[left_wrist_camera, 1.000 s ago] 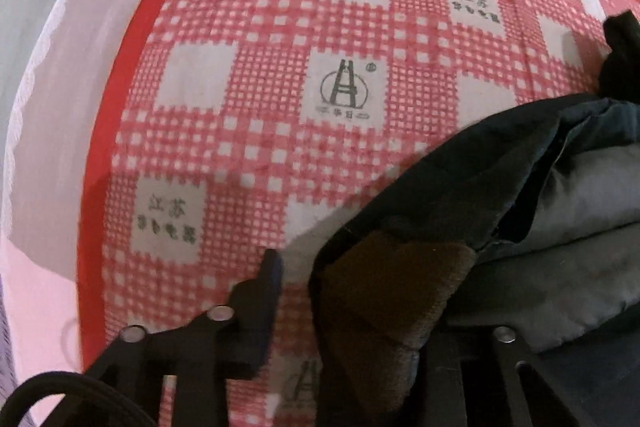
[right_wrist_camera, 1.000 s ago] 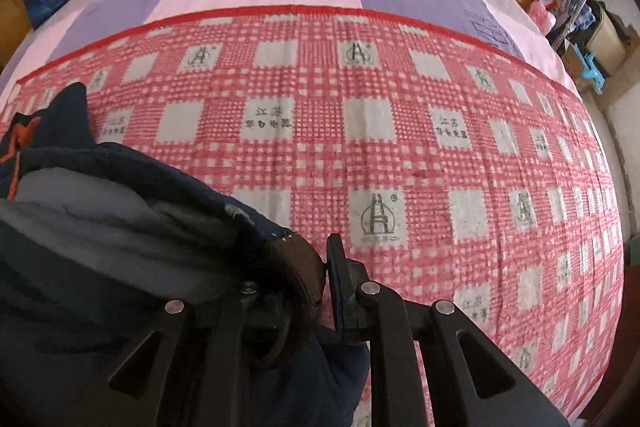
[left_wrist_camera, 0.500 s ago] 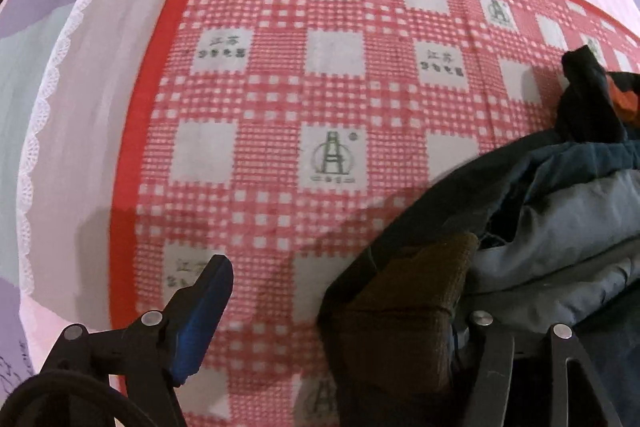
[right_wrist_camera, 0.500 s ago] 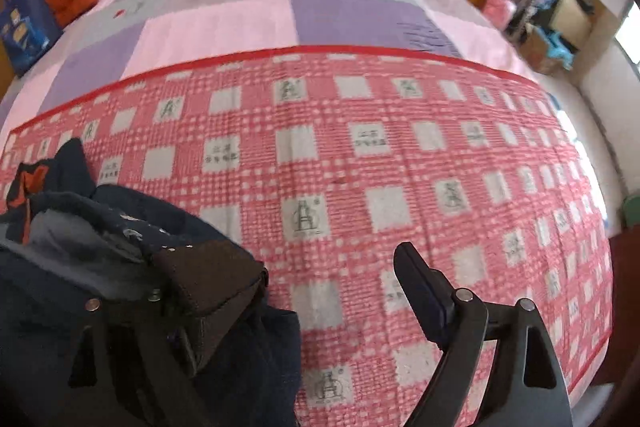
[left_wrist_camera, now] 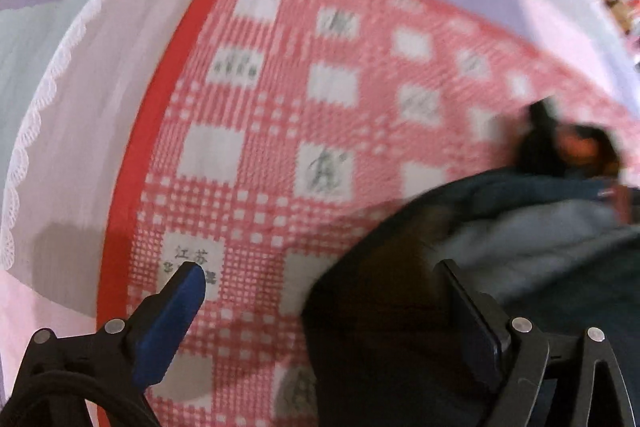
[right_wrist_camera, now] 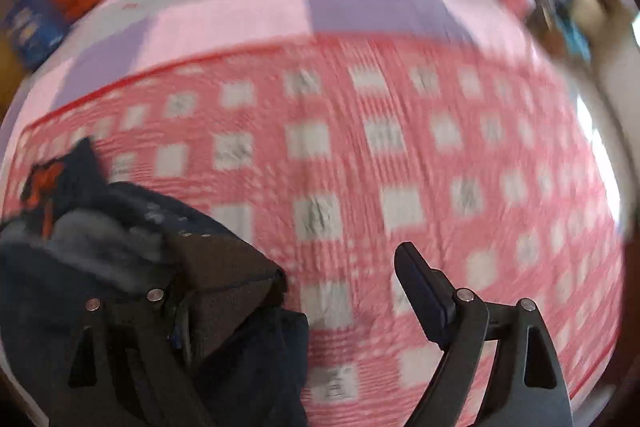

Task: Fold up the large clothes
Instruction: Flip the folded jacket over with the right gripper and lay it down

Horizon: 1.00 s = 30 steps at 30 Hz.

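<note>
Left wrist view: left gripper (left_wrist_camera: 320,283) points steeply down, jaws opening, gripping nothing; the dark jacket (left_wrist_camera: 520,251) lies bunched beneath its right finger, whose edge could snag the brown cuff (left_wrist_camera: 384,291); right wrist view: right gripper (right_wrist_camera: 288,267) spread wide, empty, jacket under its left finger, likewise pitched down over the checked blanket (right_wrist_camera: 400,163)

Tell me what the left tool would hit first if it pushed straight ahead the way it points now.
Most likely the dark garment: its brown cuff edge lies between the opening fingers of the left tool, toward the right one, touching neither. Left of that lies only the red checked blanket. Blur leaves depth uncertain.
</note>
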Motion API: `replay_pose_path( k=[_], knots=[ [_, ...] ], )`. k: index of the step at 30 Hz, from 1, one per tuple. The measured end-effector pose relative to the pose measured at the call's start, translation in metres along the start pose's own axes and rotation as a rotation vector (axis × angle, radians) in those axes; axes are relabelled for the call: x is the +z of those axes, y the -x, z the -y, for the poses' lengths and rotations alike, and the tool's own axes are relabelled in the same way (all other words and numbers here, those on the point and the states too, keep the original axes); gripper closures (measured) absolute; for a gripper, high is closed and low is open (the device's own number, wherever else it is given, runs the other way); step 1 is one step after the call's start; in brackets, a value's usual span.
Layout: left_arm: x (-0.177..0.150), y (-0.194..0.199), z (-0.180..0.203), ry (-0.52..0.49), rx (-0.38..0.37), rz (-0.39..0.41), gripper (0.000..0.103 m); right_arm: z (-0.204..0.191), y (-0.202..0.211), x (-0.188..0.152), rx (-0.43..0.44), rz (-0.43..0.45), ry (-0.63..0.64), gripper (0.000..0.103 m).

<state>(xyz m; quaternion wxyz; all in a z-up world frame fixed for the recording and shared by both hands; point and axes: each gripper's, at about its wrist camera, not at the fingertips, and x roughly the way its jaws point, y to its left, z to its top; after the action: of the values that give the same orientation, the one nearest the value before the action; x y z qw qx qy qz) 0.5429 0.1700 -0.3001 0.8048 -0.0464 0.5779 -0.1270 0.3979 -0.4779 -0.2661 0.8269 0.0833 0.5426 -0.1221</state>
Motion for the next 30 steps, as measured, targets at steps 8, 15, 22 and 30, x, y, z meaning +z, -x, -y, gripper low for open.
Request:
replay_pose_path(
  k=[8,15,22,30],
  knots=[
    [-0.002,0.08,0.002,0.159,-0.253,0.242,0.007,-0.012,0.076,0.008,0.143,0.242,-0.02,0.011],
    [-0.08,0.085,0.091,-0.035,-0.205,0.221,0.007,-0.154,0.044,-0.007,0.315,0.12,0.458,0.011],
    [-0.173,0.067,0.124,0.02,-0.246,0.111,0.007,-0.242,-0.015,0.007,0.373,-0.015,0.623,0.011],
    [-0.216,0.054,0.124,0.153,-0.282,0.083,0.007,-0.256,-0.064,0.005,0.432,-0.194,0.624,0.049]
  ],
)
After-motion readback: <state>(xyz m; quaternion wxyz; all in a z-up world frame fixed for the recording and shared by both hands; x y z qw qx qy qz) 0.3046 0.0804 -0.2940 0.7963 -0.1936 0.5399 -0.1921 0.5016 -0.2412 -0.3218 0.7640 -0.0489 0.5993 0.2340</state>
